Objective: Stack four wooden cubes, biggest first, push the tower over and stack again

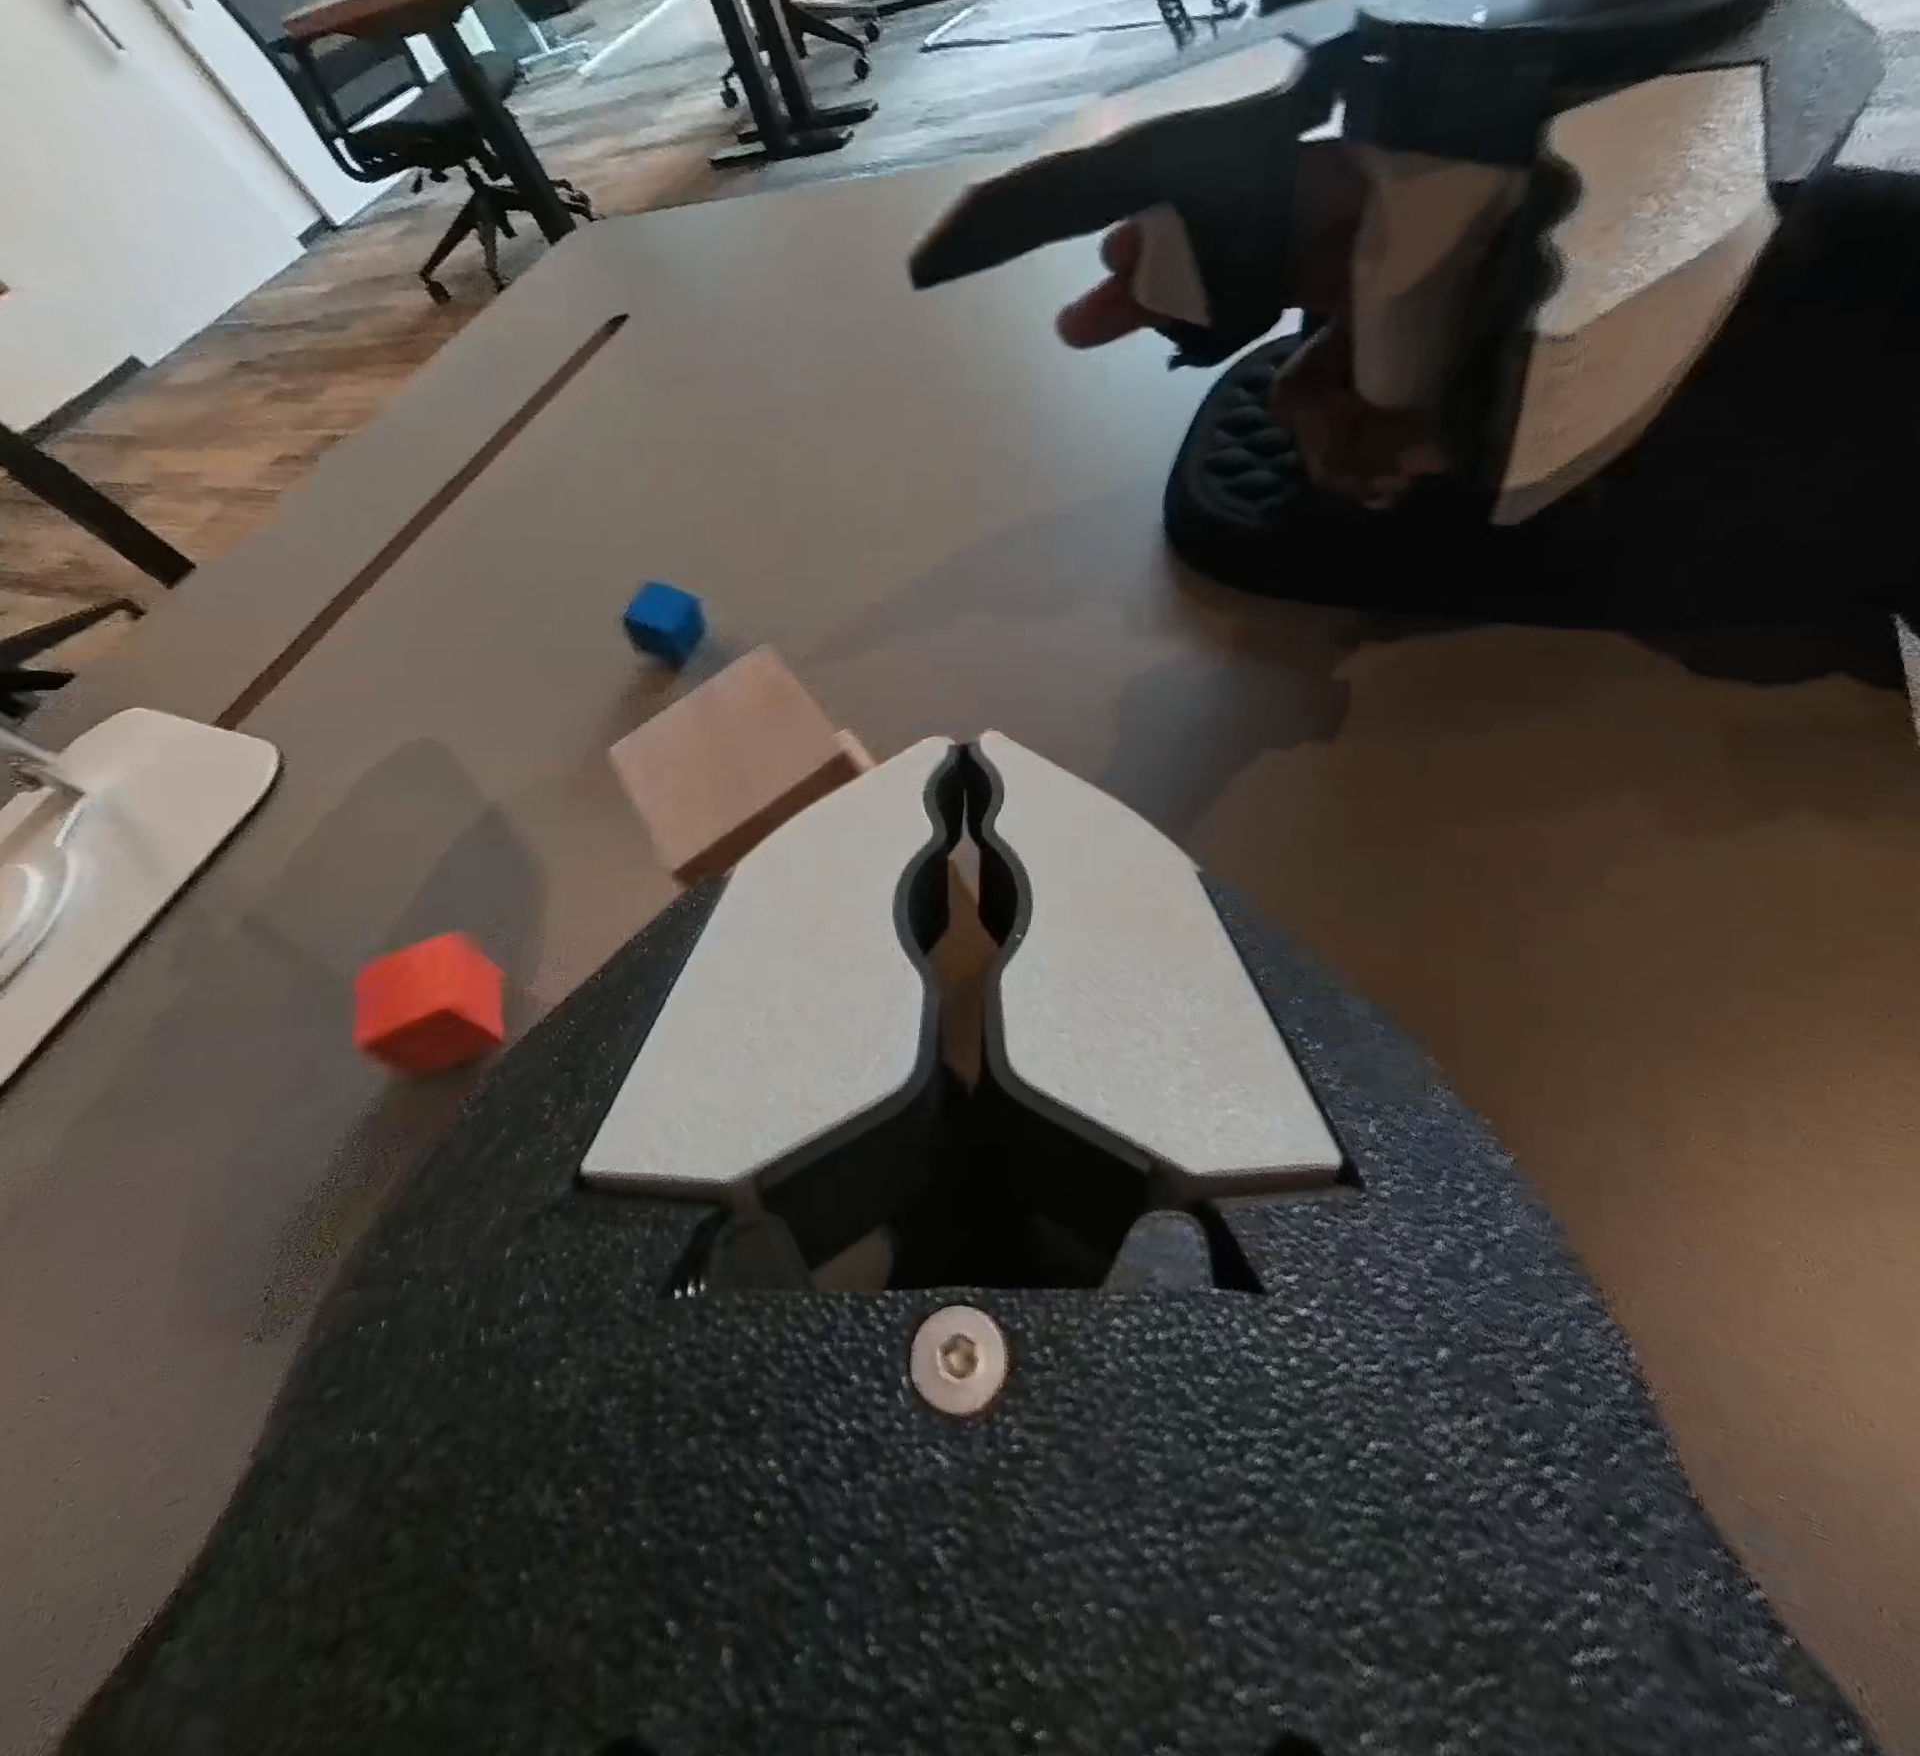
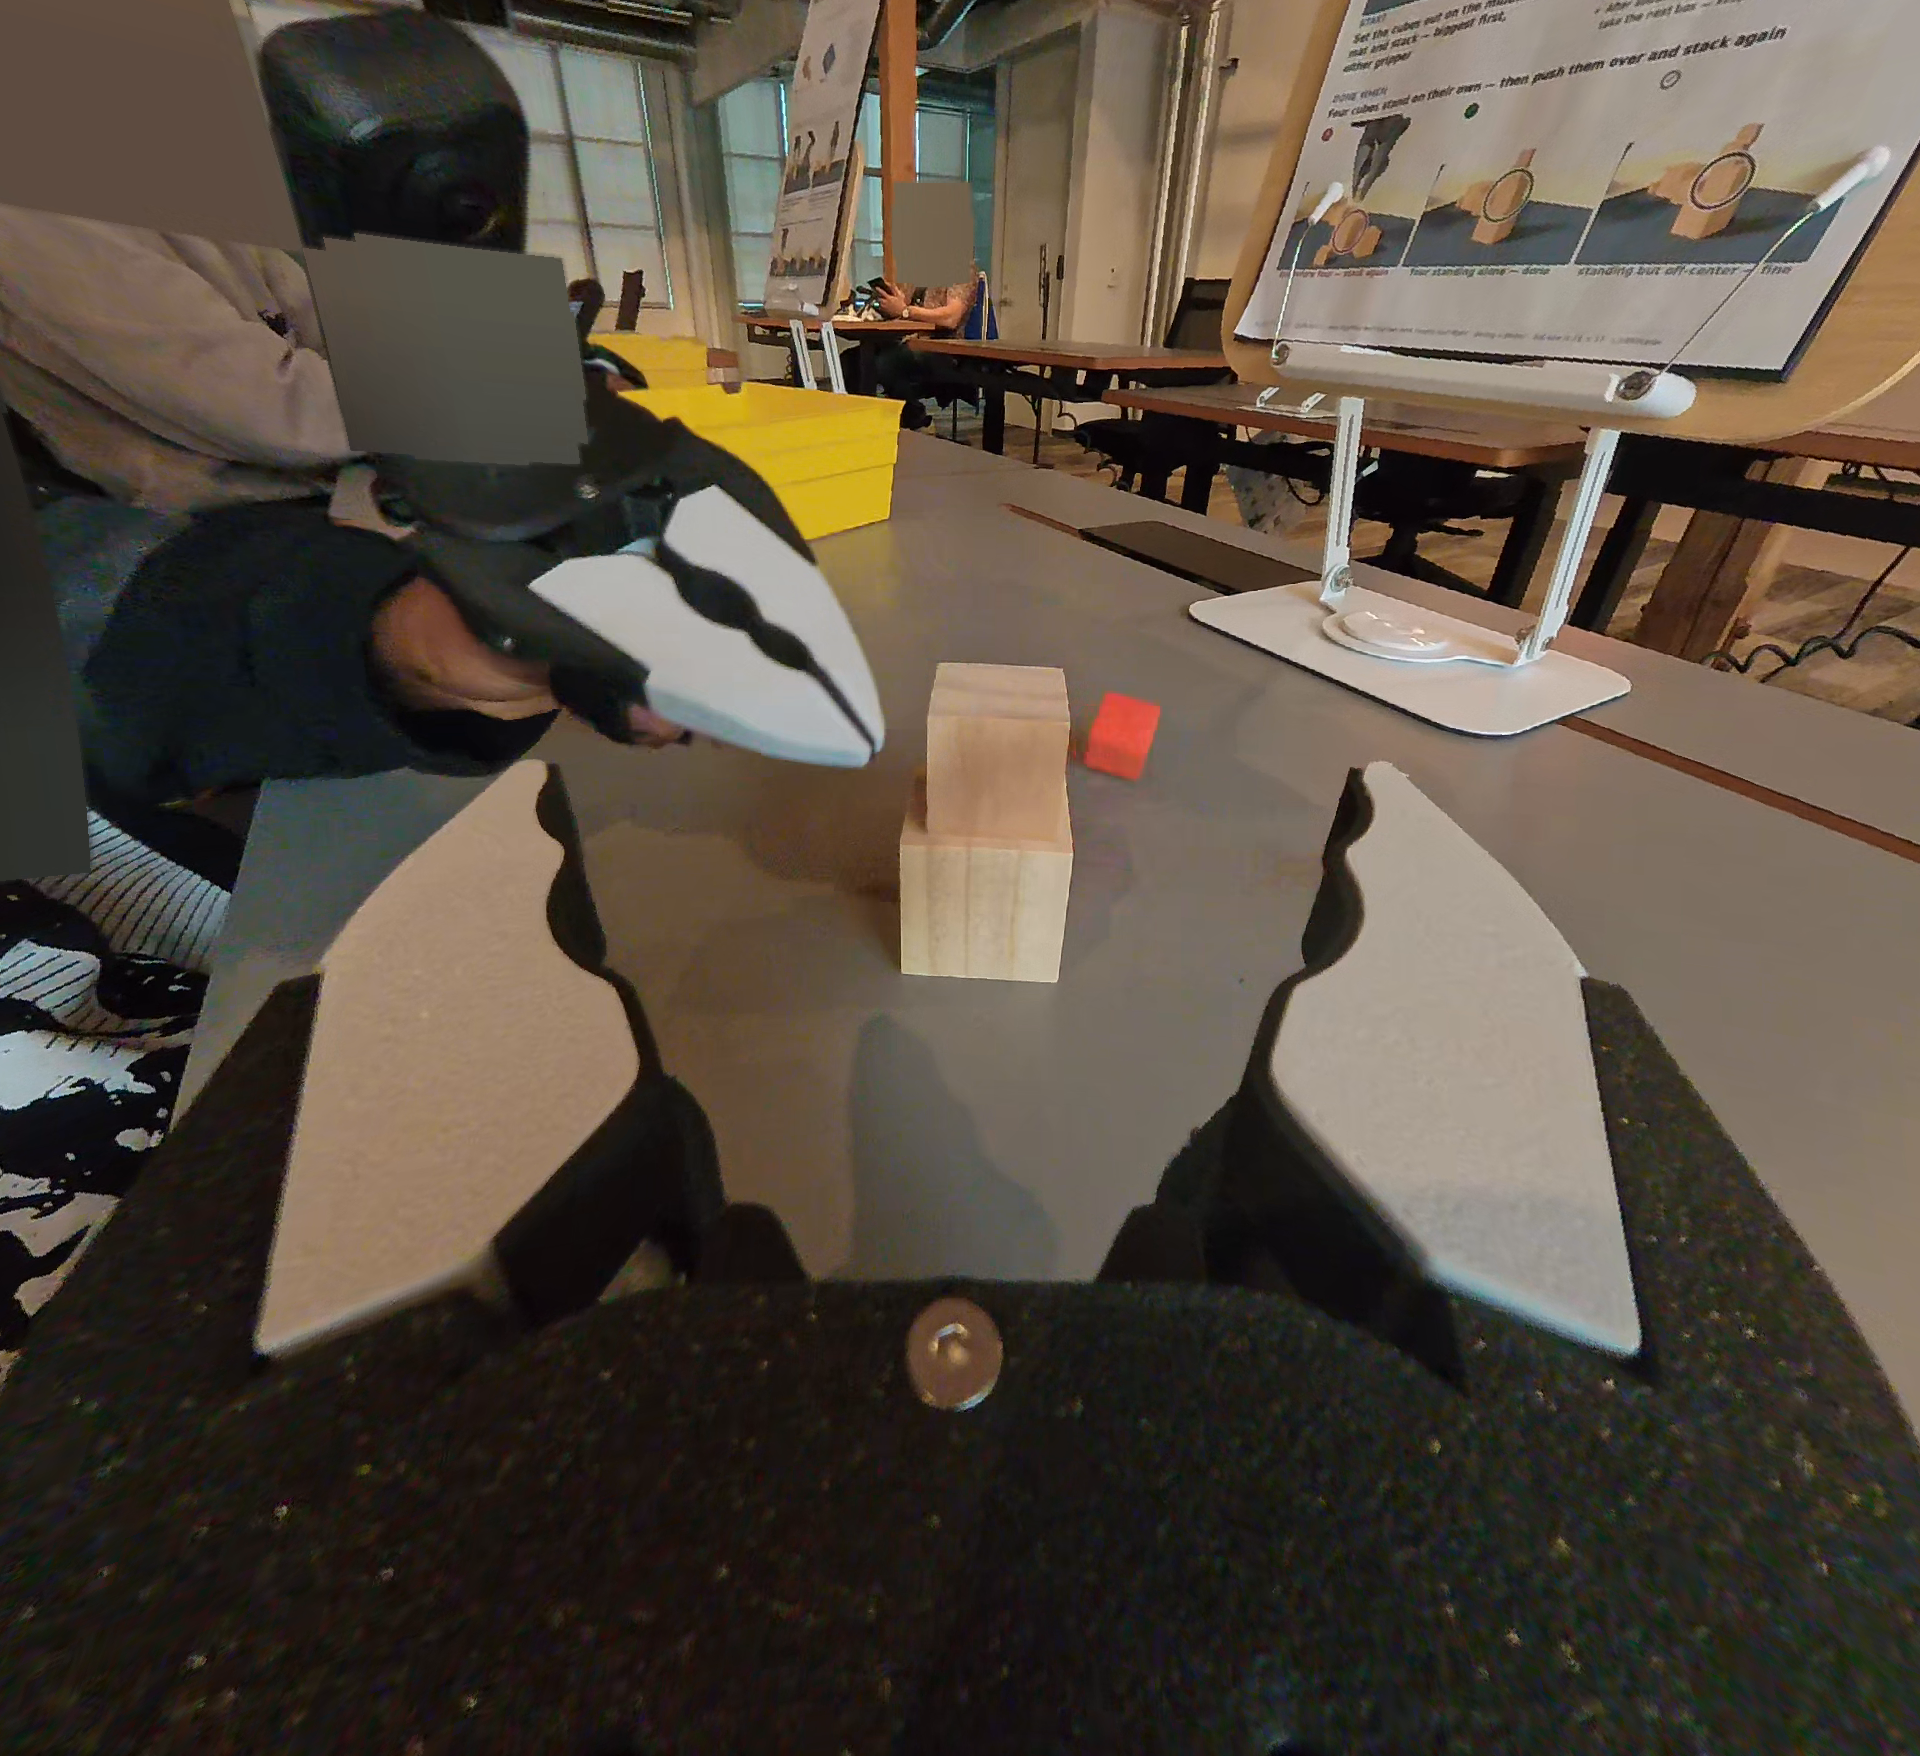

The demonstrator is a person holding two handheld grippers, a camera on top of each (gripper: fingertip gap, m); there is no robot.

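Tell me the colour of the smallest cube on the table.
Blue; the smallest cube shows only in the left wrist view.

Printed instruction sheet stood on white tilted stand at table's right, bearing lines of text and captioned photos of stacked cubes. Second similar sheet stood farther back, too small to read. No writing showed elsewhere.
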